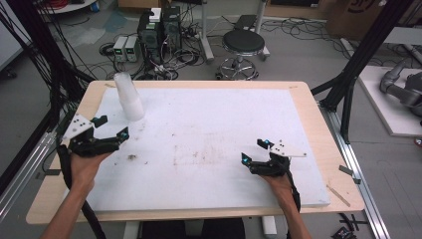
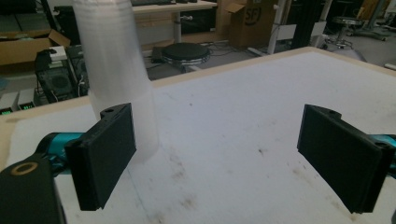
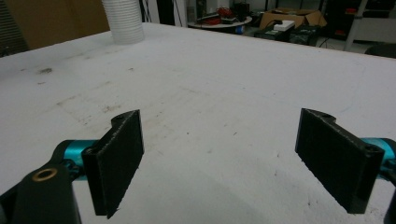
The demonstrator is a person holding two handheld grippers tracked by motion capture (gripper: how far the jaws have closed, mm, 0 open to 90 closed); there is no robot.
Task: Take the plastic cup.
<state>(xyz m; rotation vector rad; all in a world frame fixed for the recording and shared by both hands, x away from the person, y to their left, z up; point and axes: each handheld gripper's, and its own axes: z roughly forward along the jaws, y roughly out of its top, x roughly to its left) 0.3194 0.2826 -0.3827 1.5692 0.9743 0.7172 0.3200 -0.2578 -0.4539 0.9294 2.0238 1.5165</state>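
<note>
The left gripper (image 1: 112,127) is held above the left part of the white table surface (image 1: 209,144), forearm entering from the bottom left, jaws spread wide with nothing between them and pointing toward the far left corner. The stack of translucent cups (image 1: 128,97) stands upside down on that far left part of the surface, just beyond the left gripper and apart from it; in the left gripper view the stack (image 2: 114,70) rises behind the left jaw. The right gripper (image 1: 255,151) rests low near the front right of the surface, jaws likewise wide apart and empty, pointing left across the table.
</note>
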